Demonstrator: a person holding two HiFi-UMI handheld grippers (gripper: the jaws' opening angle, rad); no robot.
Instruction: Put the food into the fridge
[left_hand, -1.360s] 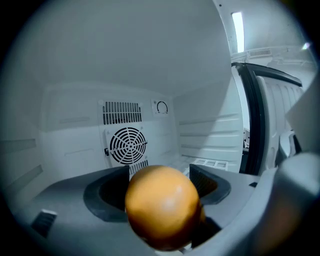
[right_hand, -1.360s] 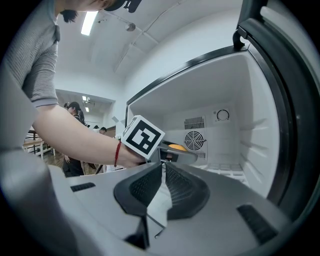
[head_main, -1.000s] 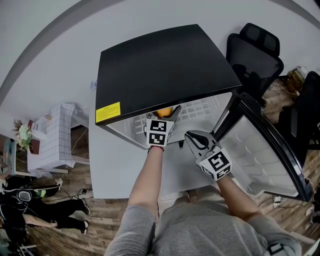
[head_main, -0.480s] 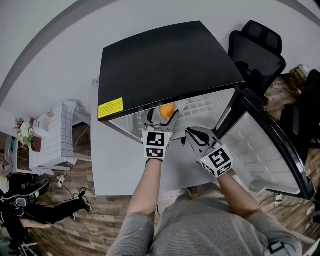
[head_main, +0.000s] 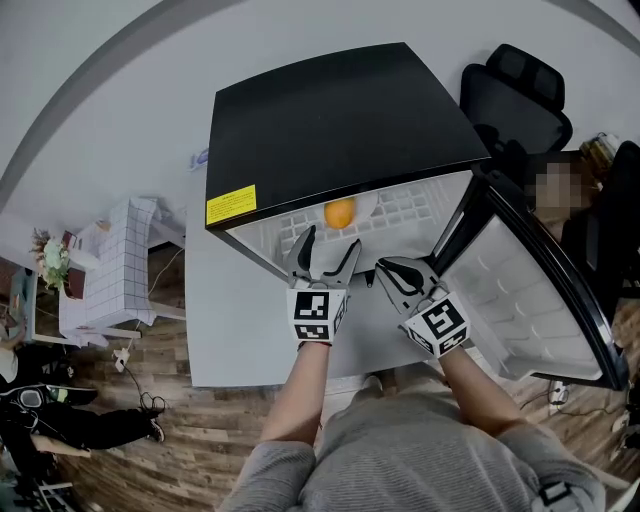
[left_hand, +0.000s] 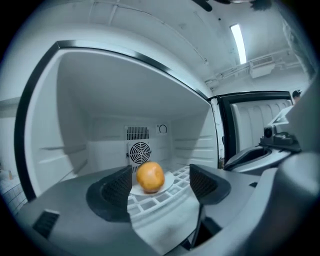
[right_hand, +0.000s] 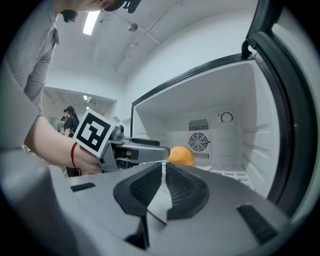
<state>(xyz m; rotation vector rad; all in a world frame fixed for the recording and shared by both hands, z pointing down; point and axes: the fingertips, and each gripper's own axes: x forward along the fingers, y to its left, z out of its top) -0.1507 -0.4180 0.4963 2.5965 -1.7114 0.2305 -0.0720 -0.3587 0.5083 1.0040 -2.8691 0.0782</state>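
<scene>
Fridge (head_main: 330, 120), black top, stands on white surface (head_main: 225, 320); door (head_main: 530, 290) swung wide to the right. Inside, white grid shelf (head_main: 405, 215).

Left tongs (head_main: 330, 240) at the fridge mouth, spread wide, holding nothing. Right tongs (head_main: 383, 268) just beside them on the door side, pressed together, empty.

Small white plate (head_main: 366, 205) on the shelf, toward the back. Orange (head_main: 339, 213) sits on the plate, inside the fridge, beyond the left tongs' tips and clear of them. In the left gripper view the orange (left_hand: 150, 176) shows framed between the spread tongs (left_hand: 161, 186), untouched; fan grille behind.
</scene>
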